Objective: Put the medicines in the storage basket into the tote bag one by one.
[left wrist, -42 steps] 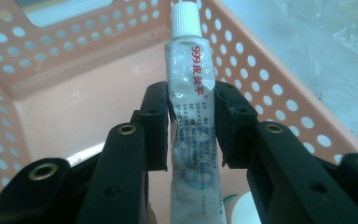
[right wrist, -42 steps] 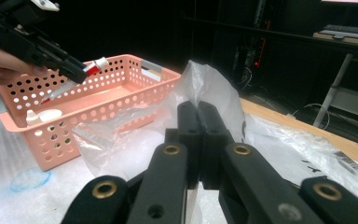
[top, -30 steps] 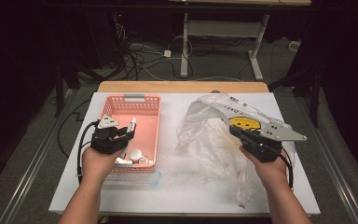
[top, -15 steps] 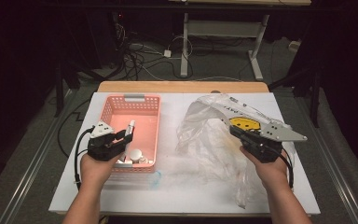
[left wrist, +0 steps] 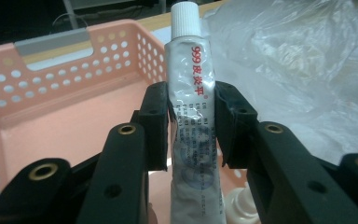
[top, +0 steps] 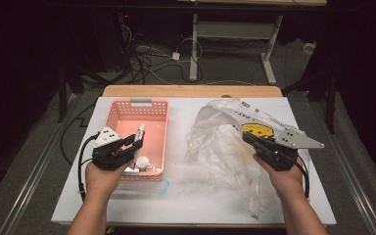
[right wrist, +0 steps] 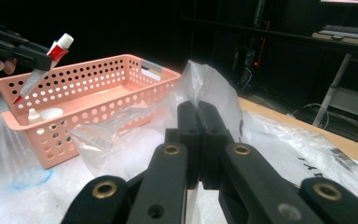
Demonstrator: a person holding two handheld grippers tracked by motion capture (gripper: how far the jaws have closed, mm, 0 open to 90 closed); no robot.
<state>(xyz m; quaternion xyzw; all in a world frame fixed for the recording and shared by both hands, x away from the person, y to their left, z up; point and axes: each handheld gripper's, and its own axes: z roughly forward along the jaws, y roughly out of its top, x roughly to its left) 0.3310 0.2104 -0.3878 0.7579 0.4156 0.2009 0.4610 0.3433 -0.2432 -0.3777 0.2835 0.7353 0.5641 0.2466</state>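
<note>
White ointment tube (left wrist: 189, 116), upright, above pink basket (top: 152, 128); clear bag (top: 220, 147) crumpled on table.

One basket (top: 154, 111), one plastic bag (top: 215, 142), one tube (left wrist: 191, 107), perhaps two bottles (right wrist: 44, 114)

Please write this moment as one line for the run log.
left gripper: shut on ointment tube, above pink basket | right gripper: shut on plastic bag, holding it raised

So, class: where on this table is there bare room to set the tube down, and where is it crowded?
Free: the white table strip along the near edge, and the lane between the pink basket and the plastic bag. The basket's far half is bare too. Crowded: the basket's near end, with small white bottles, and the table's right side under the bag.
</note>
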